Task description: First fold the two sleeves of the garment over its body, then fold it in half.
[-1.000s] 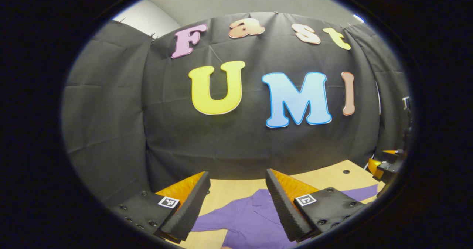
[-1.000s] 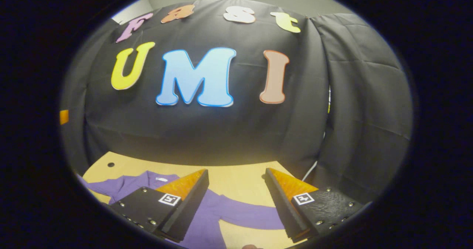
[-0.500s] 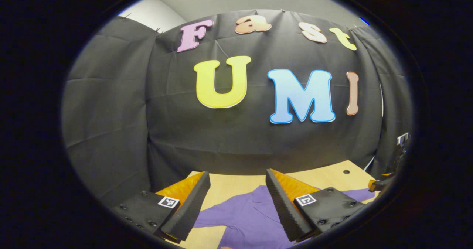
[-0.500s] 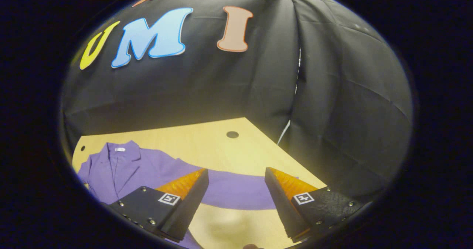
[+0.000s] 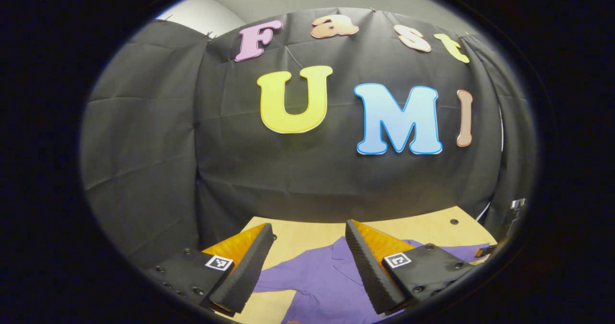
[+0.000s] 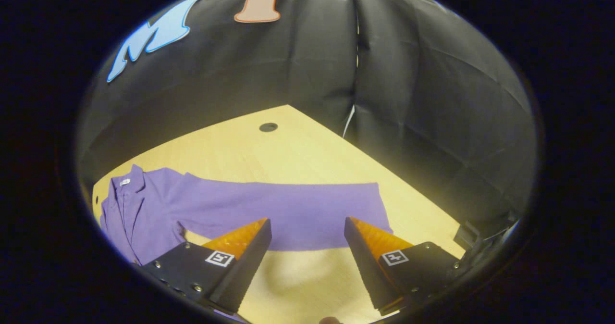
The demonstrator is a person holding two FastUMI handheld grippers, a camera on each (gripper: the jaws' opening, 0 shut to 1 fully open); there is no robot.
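Tilted down since earlier: right gripper [image 6: 307,247], jaws apart, above sleeve [image 6: 288,213] on table [image 6: 298,151]. Left gripper [image 5: 307,252] released, over garment [image 5: 322,280].

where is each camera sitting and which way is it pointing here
Left gripper view: rides on the left gripper, aimed nearly level at the booth wall; its open fingers frame the purple garment's collar.
Right gripper view: rides on the right gripper, tilted down at the table; open fingers above the outstretched sleeve.
Shared: garment, table, wall.
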